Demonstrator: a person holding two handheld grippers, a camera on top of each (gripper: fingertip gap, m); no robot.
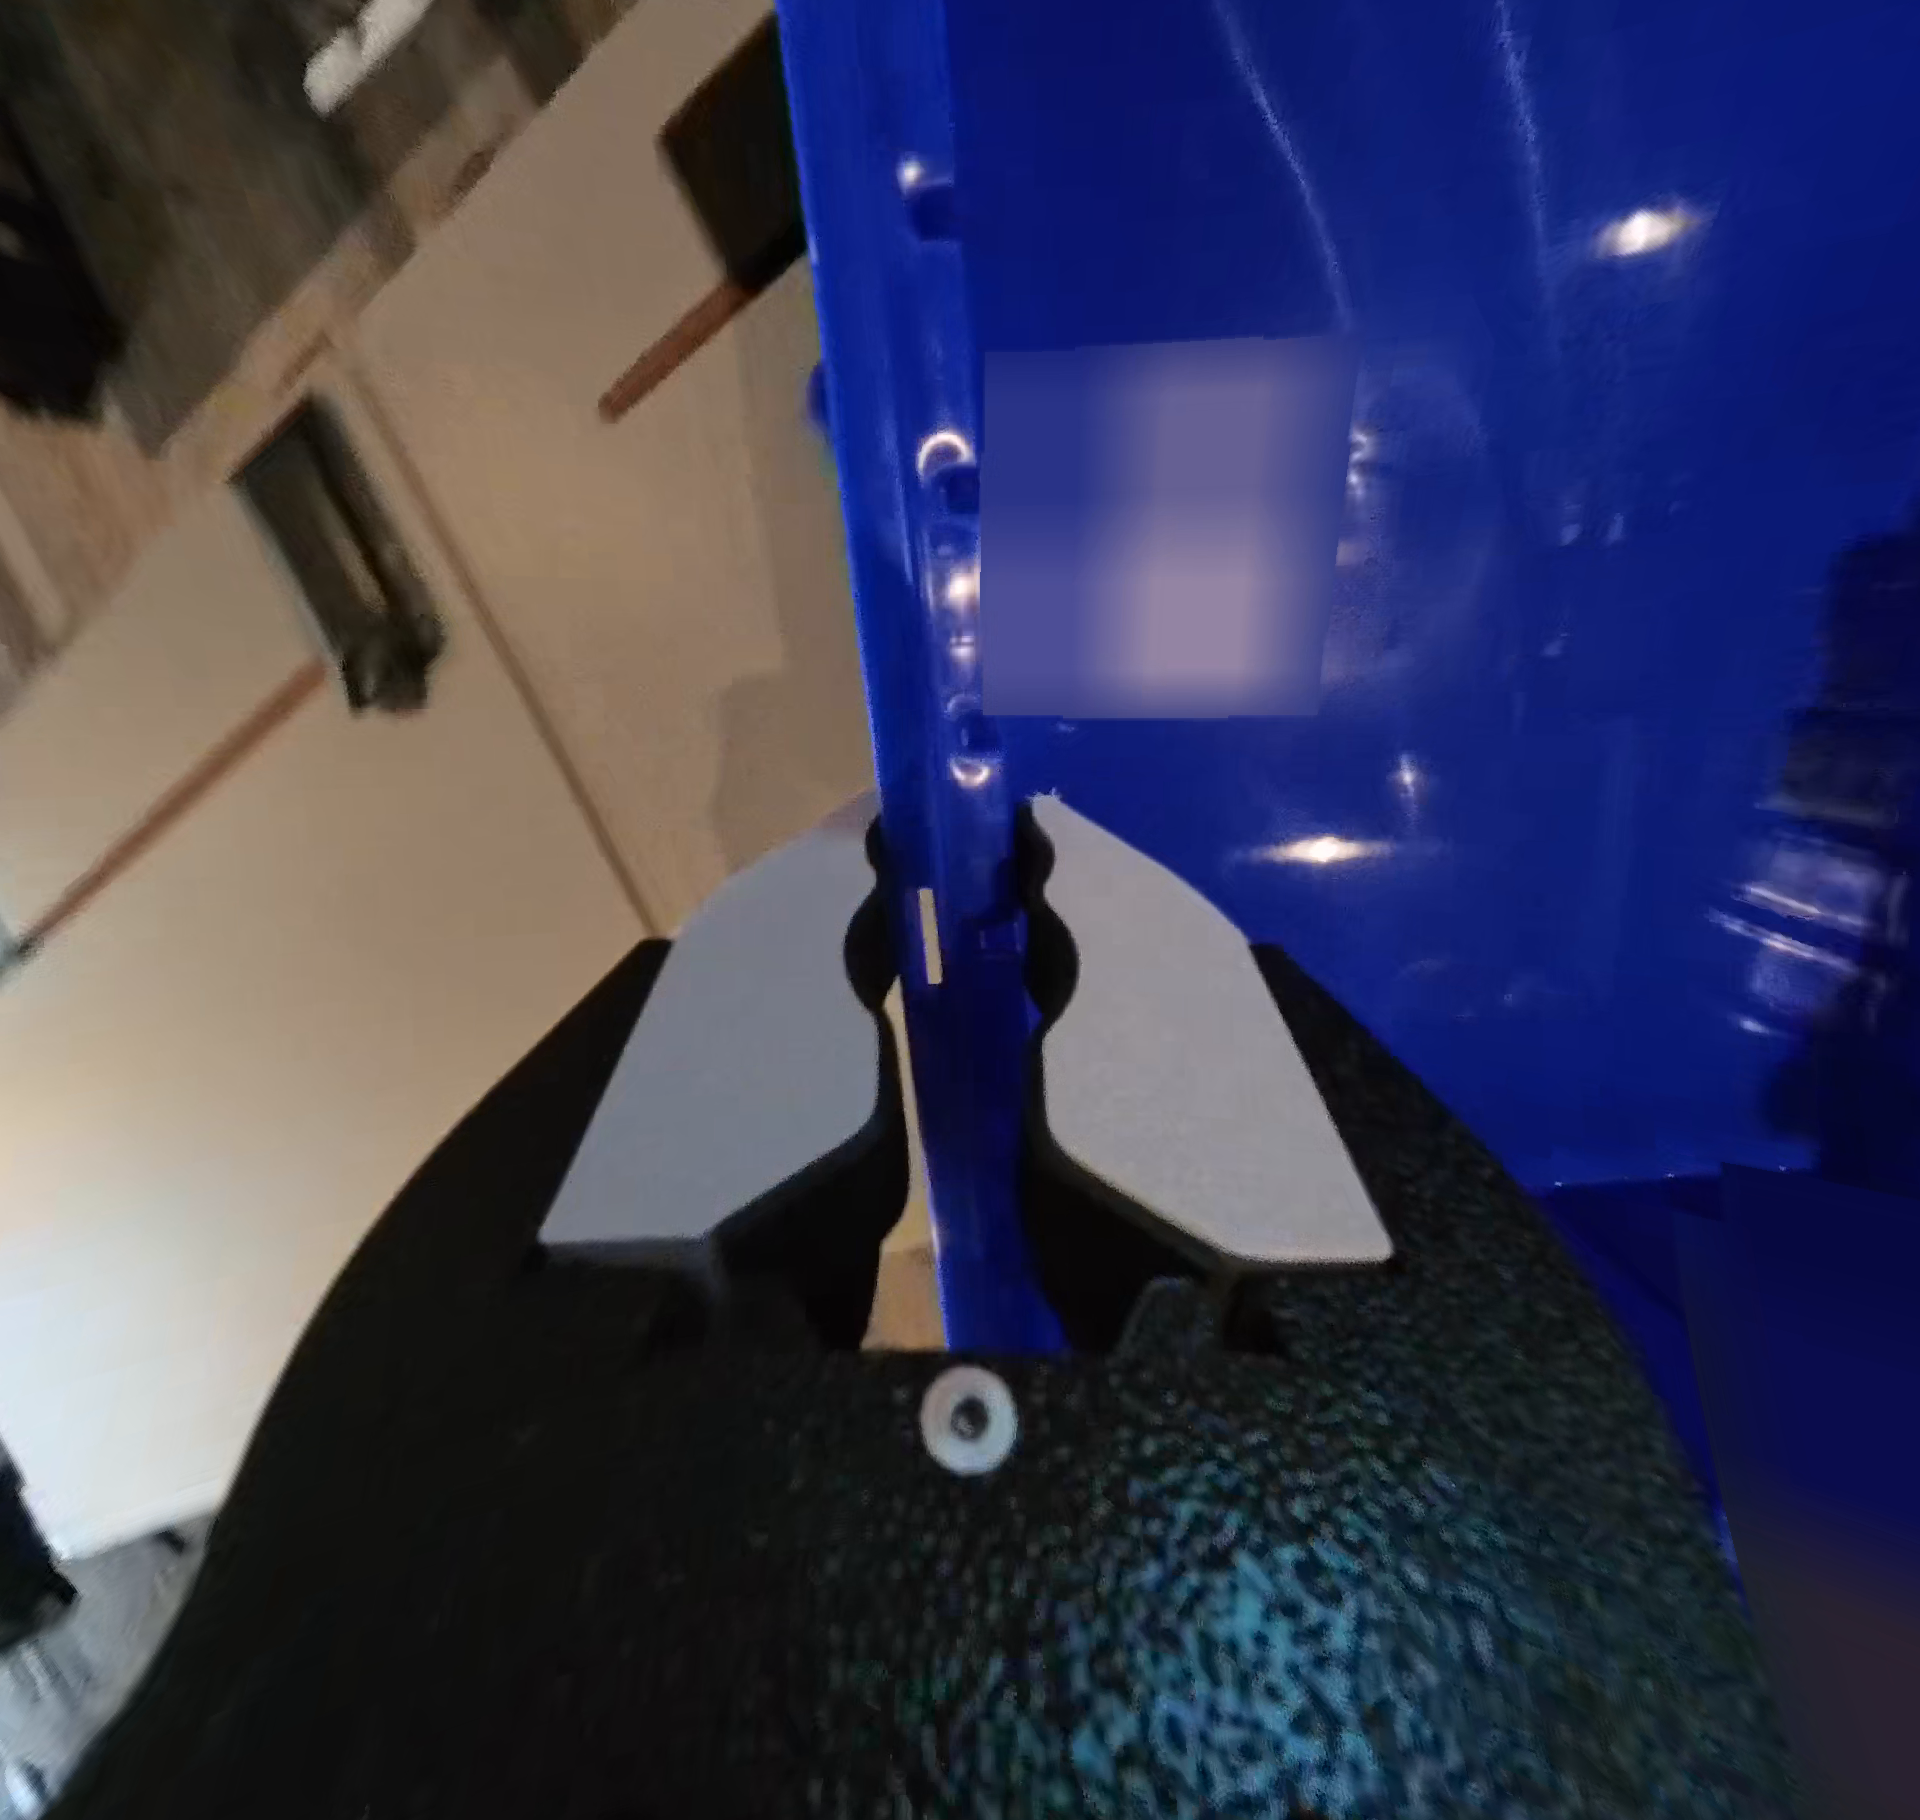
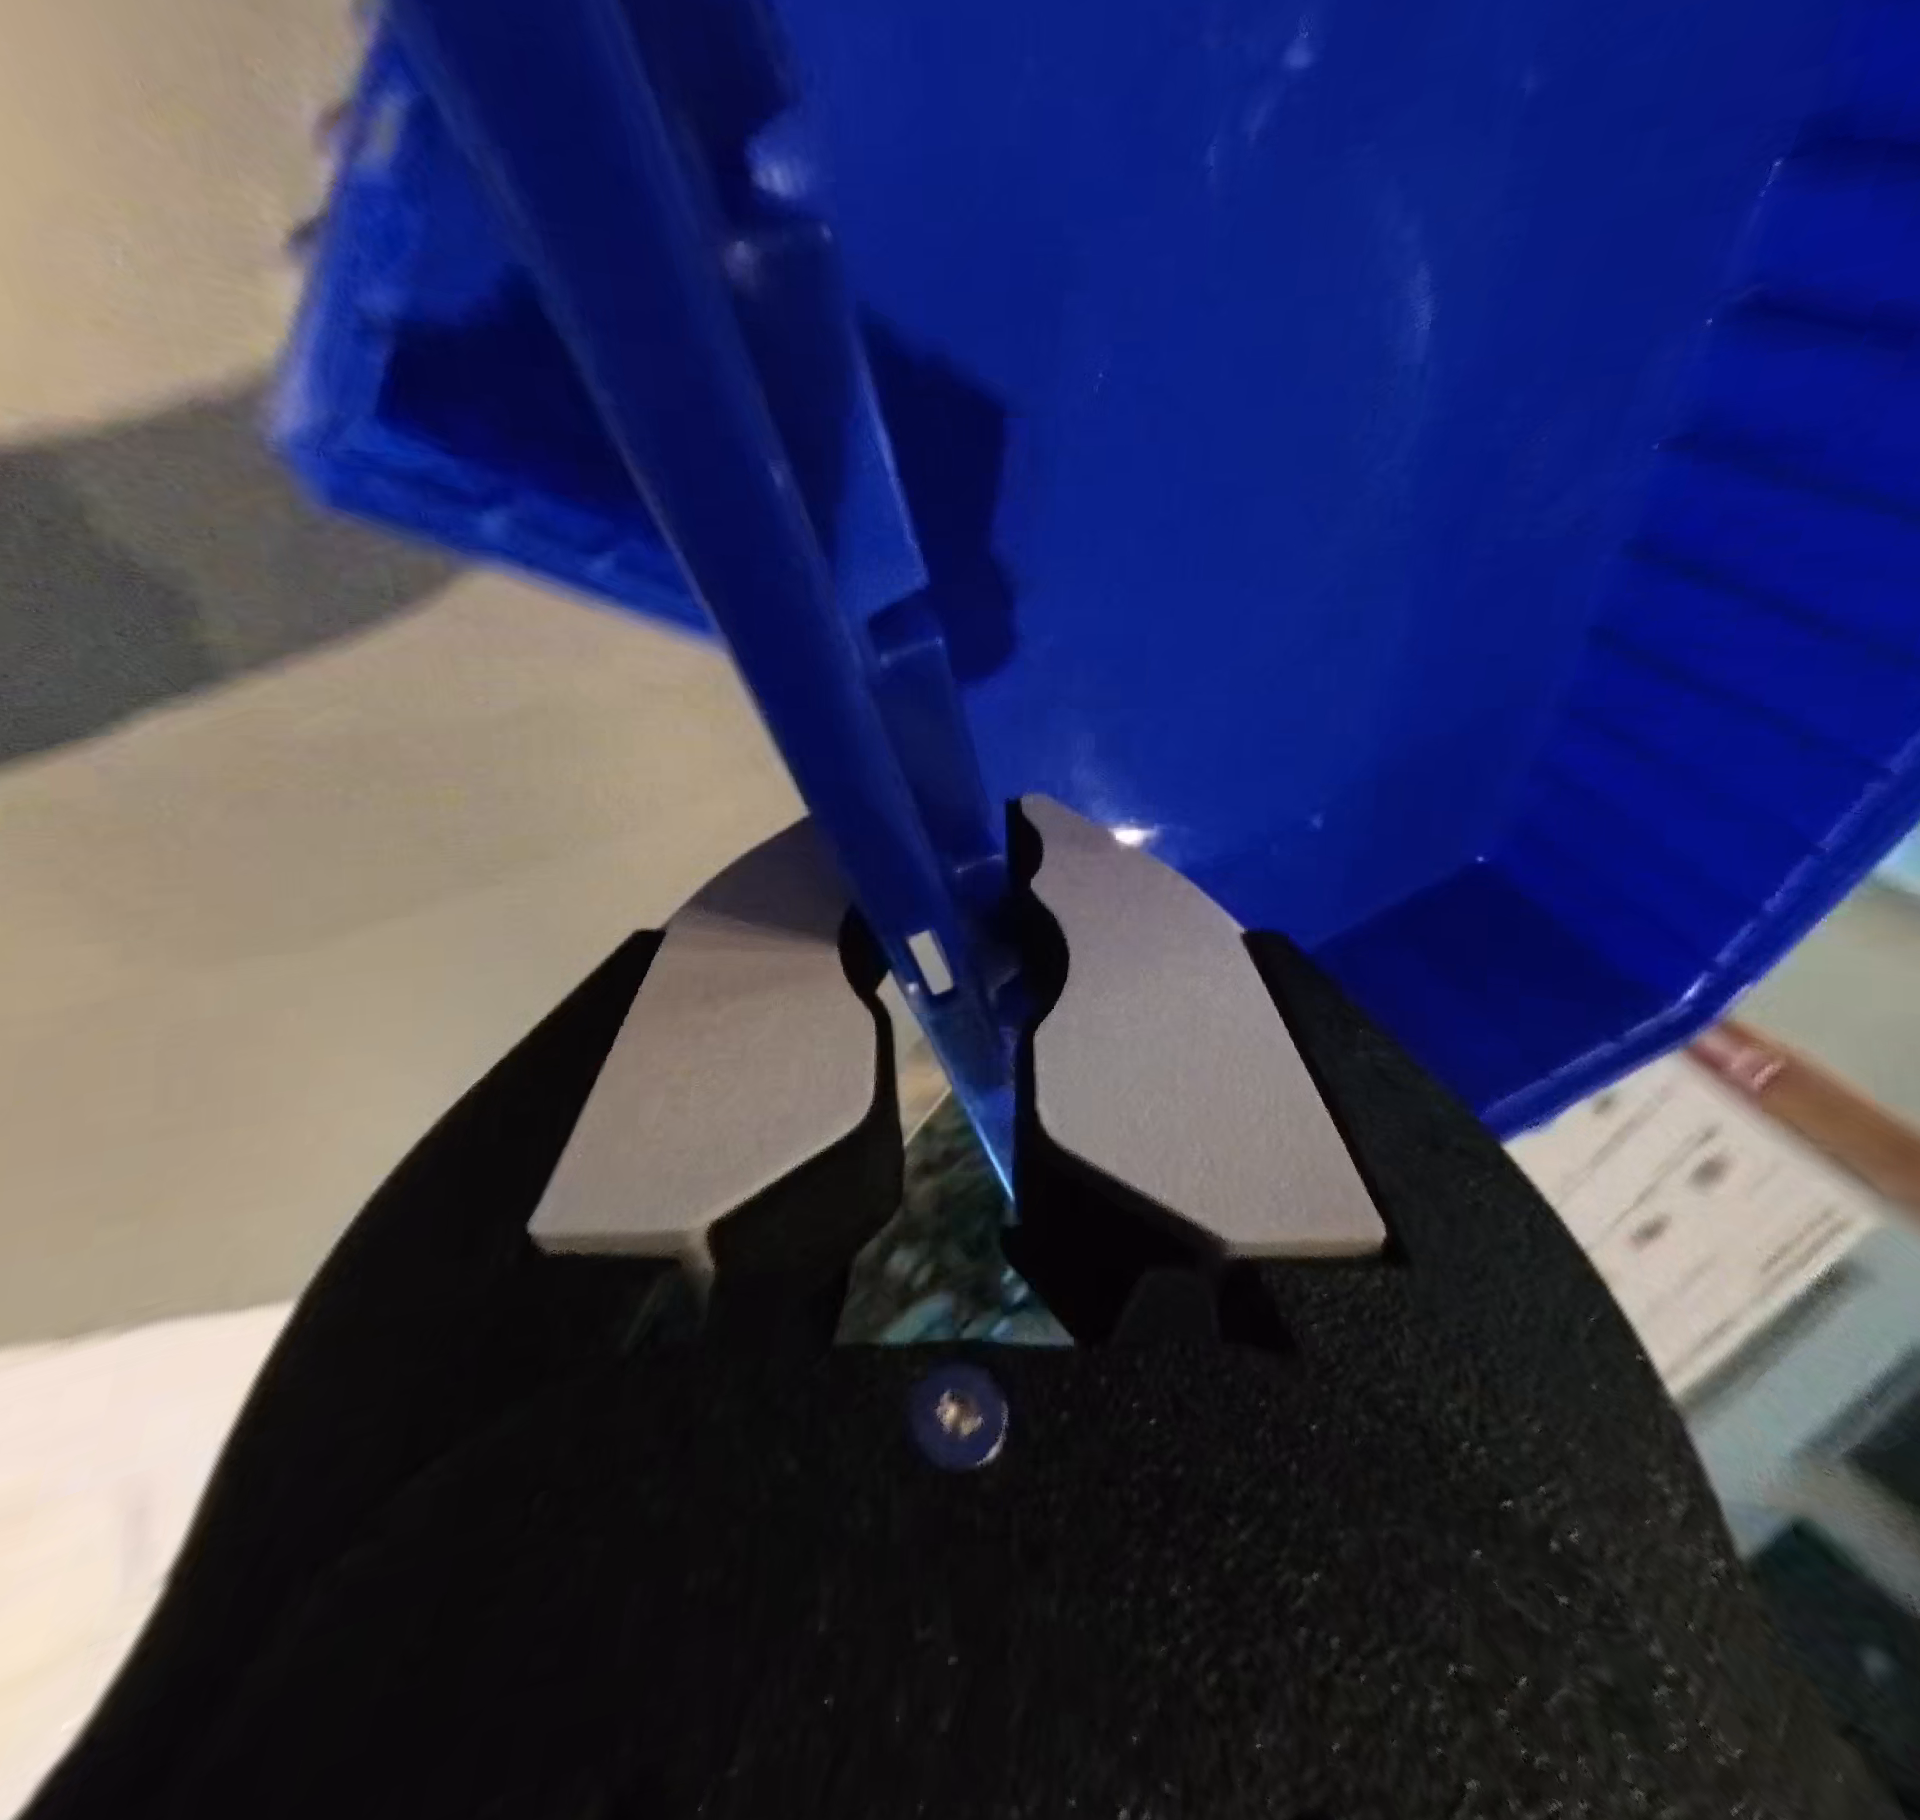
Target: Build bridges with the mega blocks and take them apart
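Observation:
A large blue plastic bin (image 1: 1455, 523) fills the right half of the left wrist view. My left gripper (image 1: 951, 908) is shut on the bin's rim, one finger outside the wall and one inside. The same bin (image 2: 1299, 420) fills the top of the right wrist view, tilted, with its glossy inside and ribbed corner showing. My right gripper (image 2: 945, 939) is shut on another part of the rim. The bin looks lifted and tipped. No mega blocks show in either view.
Left of the bin in the left wrist view are cream cabinet doors (image 1: 312, 835) with dark handles, blurred. In the right wrist view a pale surface with a grey band (image 2: 156, 575) lies to the left and white drawers (image 2: 1714, 1230) at lower right.

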